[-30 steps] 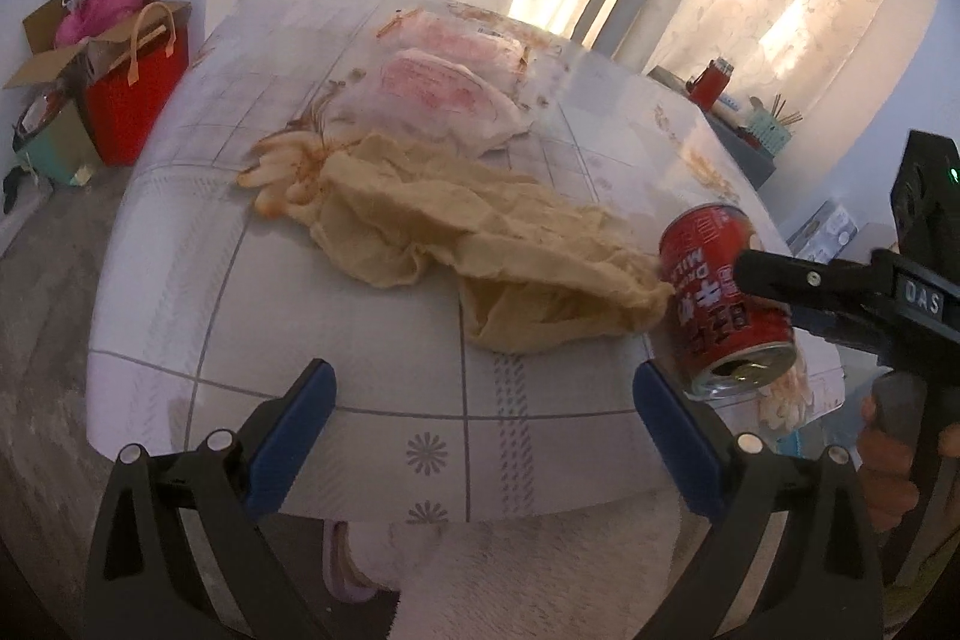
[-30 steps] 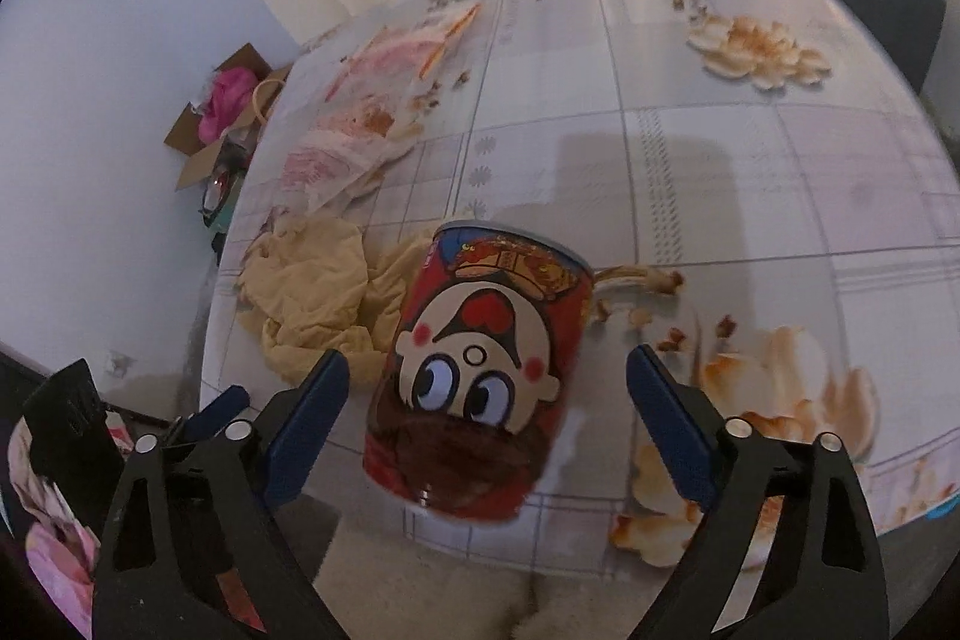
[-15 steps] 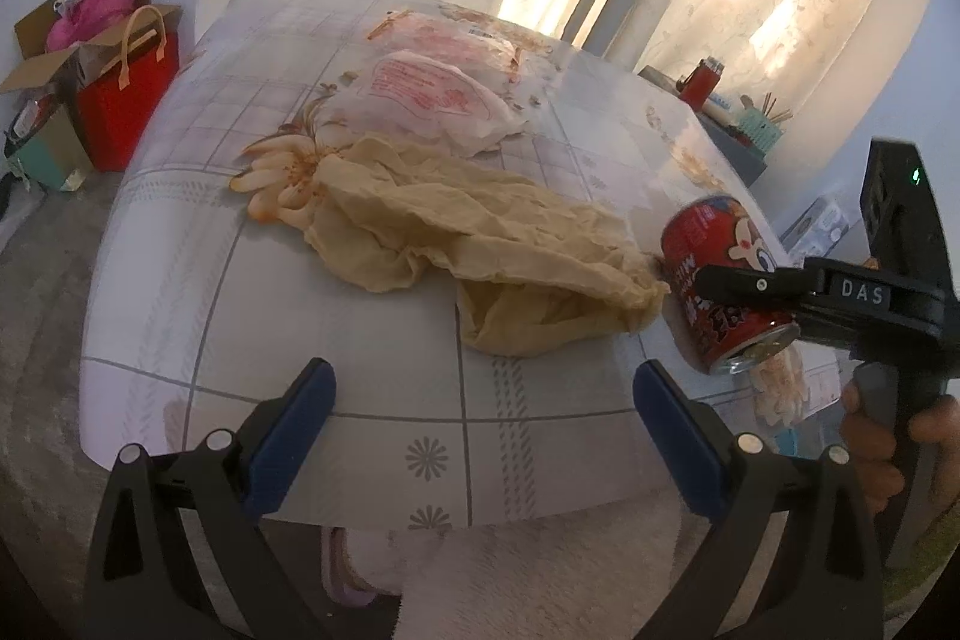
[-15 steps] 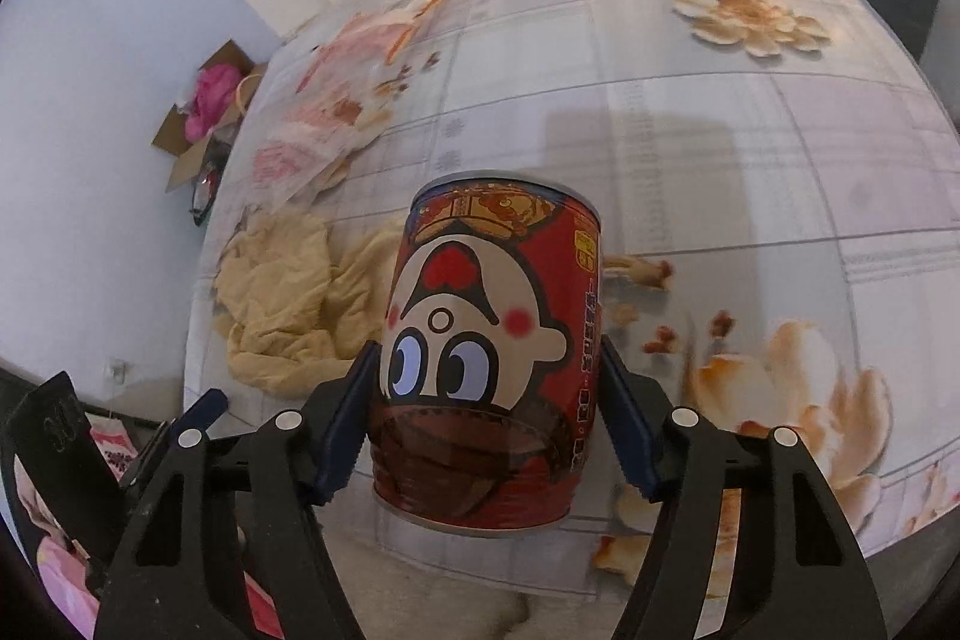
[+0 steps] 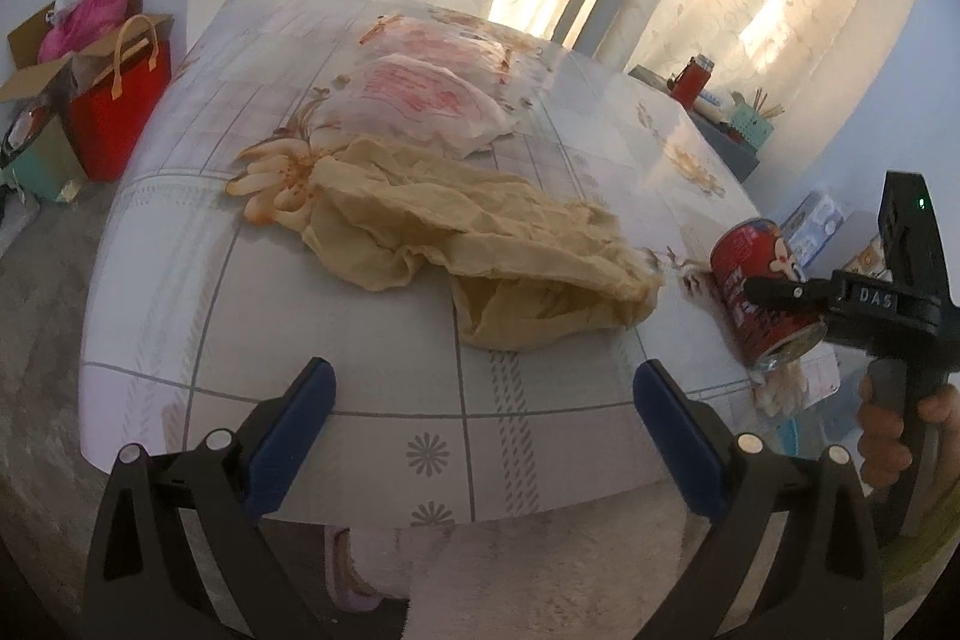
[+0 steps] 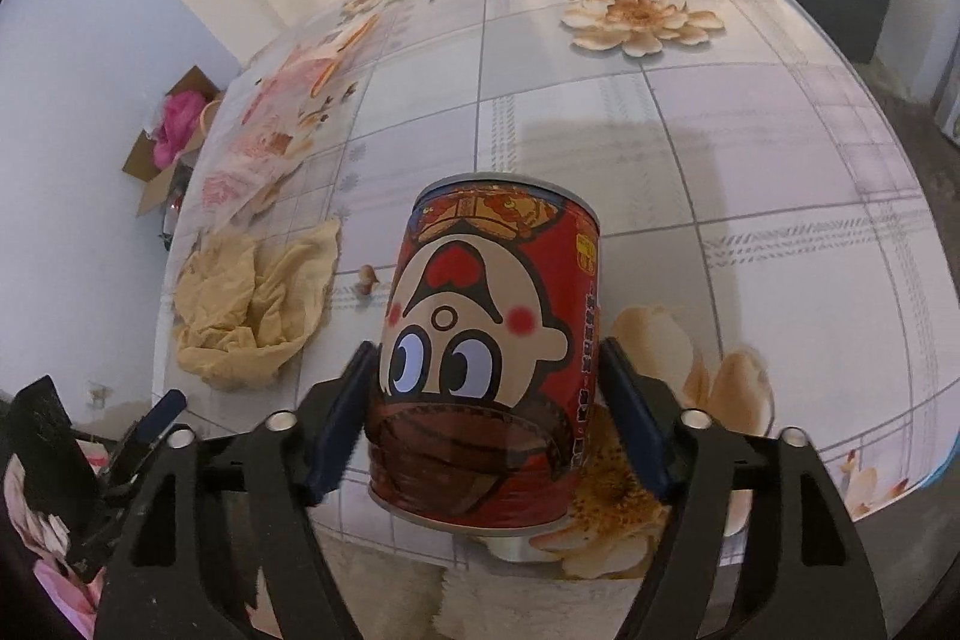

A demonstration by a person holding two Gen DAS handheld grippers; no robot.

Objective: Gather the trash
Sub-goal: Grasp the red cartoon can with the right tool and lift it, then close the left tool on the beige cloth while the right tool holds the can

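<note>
Right wrist view: right gripper [image 6: 483,418] fingers clenched on red can [image 6: 489,352], axis tilted, top away; left gripper [image 5: 483,427] released.

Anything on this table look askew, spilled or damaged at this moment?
Yes. The red can is tilted, lifted off the table between the right tool's pads, its cartoon face upside down. A crumpled yellow cloth lies in a heap near the table edge. No spill is visible.
</note>
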